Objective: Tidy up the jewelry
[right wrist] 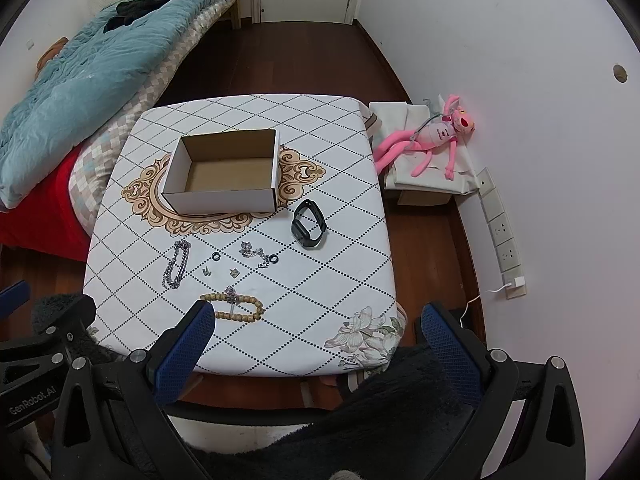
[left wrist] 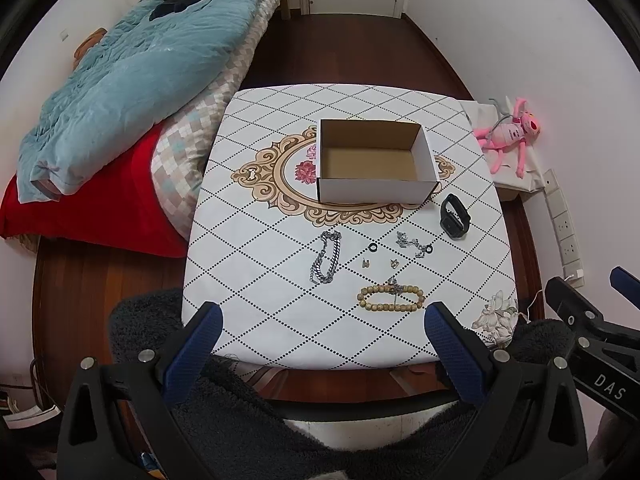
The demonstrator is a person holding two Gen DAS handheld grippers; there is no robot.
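Observation:
An open, empty cardboard box stands mid-table. In front of it lie a silver chain bracelet, a small black ring, two small earrings, a thin silver chain with a black ring, a wooden bead bracelet and a black smart band. My left gripper is open and empty above the table's near edge. My right gripper is open and empty, its left finger just short of the bead bracelet.
The table has a white diamond-patterned cover. A bed with a blue quilt lies to the left. A pink plush toy lies on a covered box to the right. A power strip runs along the wall.

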